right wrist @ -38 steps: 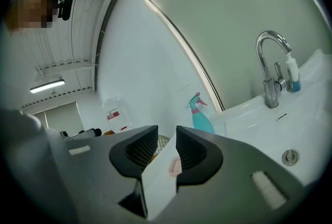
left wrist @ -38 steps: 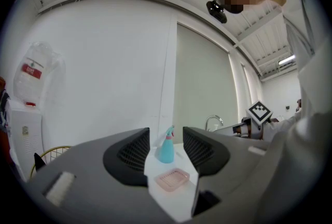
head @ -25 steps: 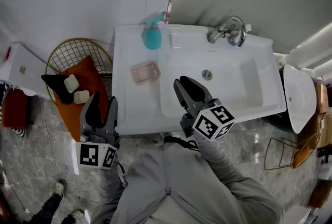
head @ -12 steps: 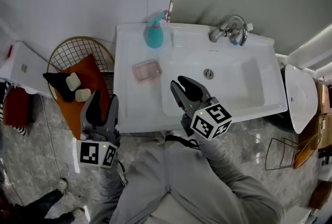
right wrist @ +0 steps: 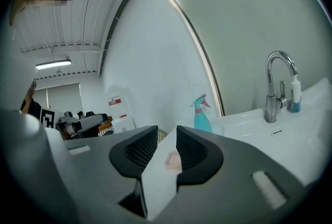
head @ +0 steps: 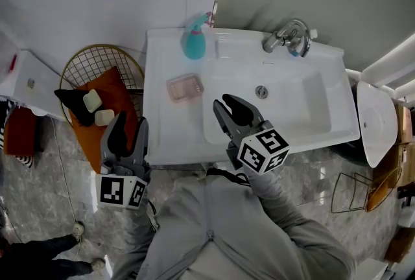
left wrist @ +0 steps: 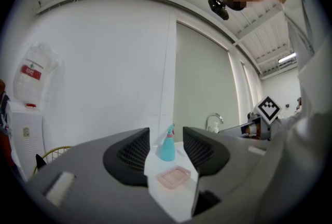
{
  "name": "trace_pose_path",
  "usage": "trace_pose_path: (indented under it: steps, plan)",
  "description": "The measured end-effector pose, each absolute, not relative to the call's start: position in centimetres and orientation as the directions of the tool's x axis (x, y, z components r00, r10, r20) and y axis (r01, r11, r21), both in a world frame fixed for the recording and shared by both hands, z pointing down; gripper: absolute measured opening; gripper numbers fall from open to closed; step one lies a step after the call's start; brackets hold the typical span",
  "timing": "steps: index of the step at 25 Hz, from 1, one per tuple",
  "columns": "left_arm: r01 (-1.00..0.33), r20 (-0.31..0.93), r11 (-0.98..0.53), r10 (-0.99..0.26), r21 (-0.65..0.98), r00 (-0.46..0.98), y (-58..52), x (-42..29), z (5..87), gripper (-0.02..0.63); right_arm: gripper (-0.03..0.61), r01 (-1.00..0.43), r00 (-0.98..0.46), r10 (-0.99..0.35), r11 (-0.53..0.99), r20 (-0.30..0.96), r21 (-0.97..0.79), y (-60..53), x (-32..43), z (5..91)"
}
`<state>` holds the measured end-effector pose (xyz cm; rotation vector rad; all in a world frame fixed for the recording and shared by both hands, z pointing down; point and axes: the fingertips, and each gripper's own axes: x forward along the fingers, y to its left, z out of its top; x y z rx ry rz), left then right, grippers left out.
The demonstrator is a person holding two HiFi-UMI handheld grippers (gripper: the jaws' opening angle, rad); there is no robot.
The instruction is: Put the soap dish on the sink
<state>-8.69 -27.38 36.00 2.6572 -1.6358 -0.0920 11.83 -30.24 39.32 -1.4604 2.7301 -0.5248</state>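
- Soap dish: pink, shallow and upright, it lies flat on the left ledge of the white sink, left of the basin and apart from both grippers.
- Just beyond it, at the far edge of the ledge, stands a teal spray bottle; the faucet is further right, behind the basin.
- The left gripper hangs off the sink's near left corner, jaws moderately apart with nothing between them. In its own view the dish shows through the gap, well ahead.
- The right gripper sits over the near rim of the basin, jaws narrowly apart and empty.
- A wire basket on the floor to the left holds an orange cloth and two soap bars.
- Judgement: the placing looks done, since the dish already rests on the sink. What remains is to draw the grippers clear without knocking the dish or the bottle.
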Motion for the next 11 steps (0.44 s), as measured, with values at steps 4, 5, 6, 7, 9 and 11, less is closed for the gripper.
trace_pose_path:
  steps: [4,5,6,7,9,11]
  plan:
    - [-0.893,-0.039,-0.447,-0.894,0.048,0.446,-27.30,-8.85,36.04,0.213,0.093,-0.811,-0.564,-0.811,0.509,0.156,-0.287,-30.22,11.79,39.31]
    - [-0.893,-0.039,-0.447,-0.895,0.048,0.445,-27.29,-8.88,36.06,0.213,0.094,-0.812,-0.564,-0.811,0.509,0.158,-0.287,-30.22,11.77,39.35]
    - [-0.893,-0.039,-0.447,-0.895,0.048,0.445,-27.29,-8.88,36.06,0.213,0.094,-0.813,-0.563,-0.811,0.507,0.160,-0.286,-30.23,11.77,39.40]
    - [-0.893,-0.039,-0.447,-0.895,0.048,0.445,-27.29,-8.88,36.05,0.213,0.094,-0.814,-0.561,-0.811,0.506,0.163,-0.286,-30.24,11.78,39.45]
    - [-0.893,-0.039,-0.446,-0.895,0.049,0.445,-27.28,-8.87,36.03,0.213,0.094,-0.816,-0.559,-0.812,0.503,0.166,-0.286,-30.25,11.84,39.51]
    - [-0.894,-0.039,-0.446,-0.895,0.049,0.444,-27.28,-8.86,36.01,0.213,0.093,-0.817,-0.558,-0.813,0.501,0.168,-0.286,-30.24,11.90,39.52]
